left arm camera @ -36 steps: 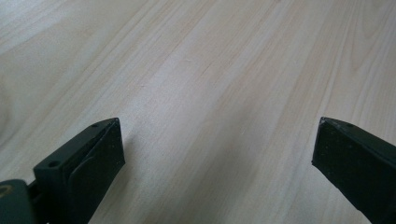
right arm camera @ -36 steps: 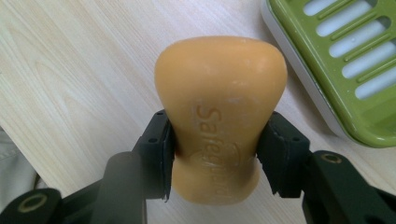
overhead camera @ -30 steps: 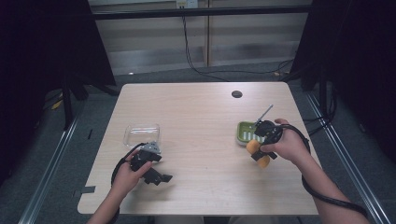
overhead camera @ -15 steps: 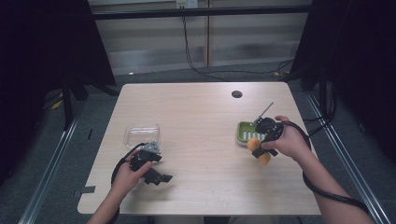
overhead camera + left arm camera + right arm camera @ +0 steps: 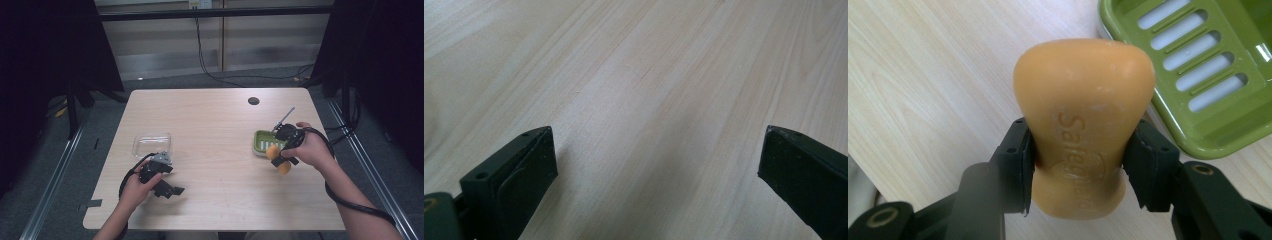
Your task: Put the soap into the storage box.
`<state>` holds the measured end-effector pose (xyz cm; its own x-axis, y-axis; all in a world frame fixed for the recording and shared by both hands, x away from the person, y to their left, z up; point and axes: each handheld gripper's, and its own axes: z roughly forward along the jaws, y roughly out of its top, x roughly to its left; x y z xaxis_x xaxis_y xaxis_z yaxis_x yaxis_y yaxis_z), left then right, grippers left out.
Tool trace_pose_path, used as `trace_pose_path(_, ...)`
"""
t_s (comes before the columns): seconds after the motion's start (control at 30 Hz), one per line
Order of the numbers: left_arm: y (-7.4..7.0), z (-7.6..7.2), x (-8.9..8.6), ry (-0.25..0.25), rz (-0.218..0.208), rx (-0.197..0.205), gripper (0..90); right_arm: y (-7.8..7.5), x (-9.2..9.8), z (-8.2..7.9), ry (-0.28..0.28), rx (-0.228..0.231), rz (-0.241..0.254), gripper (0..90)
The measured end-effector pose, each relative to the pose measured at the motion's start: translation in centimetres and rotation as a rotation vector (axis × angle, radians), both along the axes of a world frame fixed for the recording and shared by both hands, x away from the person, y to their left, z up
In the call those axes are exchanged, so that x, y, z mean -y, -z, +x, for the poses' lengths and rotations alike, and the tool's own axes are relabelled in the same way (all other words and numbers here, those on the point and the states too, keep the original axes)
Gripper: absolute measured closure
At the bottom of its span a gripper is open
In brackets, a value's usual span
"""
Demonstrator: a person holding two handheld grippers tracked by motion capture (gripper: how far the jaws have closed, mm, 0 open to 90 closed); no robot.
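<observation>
Right gripper (image 5: 1079, 165): jaws closed against both flanks of an orange soap bar (image 5: 1083, 125), gripping it at its narrowed waist. The bar stands lengthwise along the jaws, its broad end pointing away from the camera, with embossed lettering on the upper face. In the high view the right gripper (image 5: 278, 159) and soap bar (image 5: 273, 152) sit at the near left corner of a green soap dish (image 5: 261, 138), held in the person's right hand (image 5: 310, 149). In the right gripper view the bar overlaps the rim of the green soap dish (image 5: 1198, 75); whether it touches the rim cannot be determined. The dish floor is slotted and carries nothing.

Left gripper (image 5: 654, 165): jaws spread wide, nothing between them, bare wood grain of the table (image 5: 639, 75) beneath. In the high view the left gripper (image 5: 167, 189) lies low near the front left of the table (image 5: 210, 115), held by the left hand (image 5: 136, 186).

Surroundings: a clear plastic container (image 5: 152, 144) rests just beyond the left gripper, apart from it. A thin grey rod (image 5: 283, 119) projects up and away from the right gripper body. A dark round hole (image 5: 254, 101) marks the far right part of the tabletop. Black cable (image 5: 357, 205) trails along the right forearm. A cable (image 5: 205, 55) hangs down the rear wall. The stretch of table between the two grippers is unobstructed
</observation>
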<state>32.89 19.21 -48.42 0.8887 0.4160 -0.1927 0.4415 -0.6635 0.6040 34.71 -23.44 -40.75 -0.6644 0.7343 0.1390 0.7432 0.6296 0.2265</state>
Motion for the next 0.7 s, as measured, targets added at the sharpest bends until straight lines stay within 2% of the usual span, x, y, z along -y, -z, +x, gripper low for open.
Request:
trace_pose_path(0.4, 0.0, 0.0, 0.0, 0.003, 0.003, -0.001, 1.9, -0.1, 0.8, 0.7, 0.019, 0.002, 0.009, 50.2)
trace_pose_path(0.7, 0.0, 0.1, 0.0, 0.01, 0.01, 0.002, 1.9, -0.3, 1.3, 1.1, 0.024, 0.001, -0.01, 50.2)
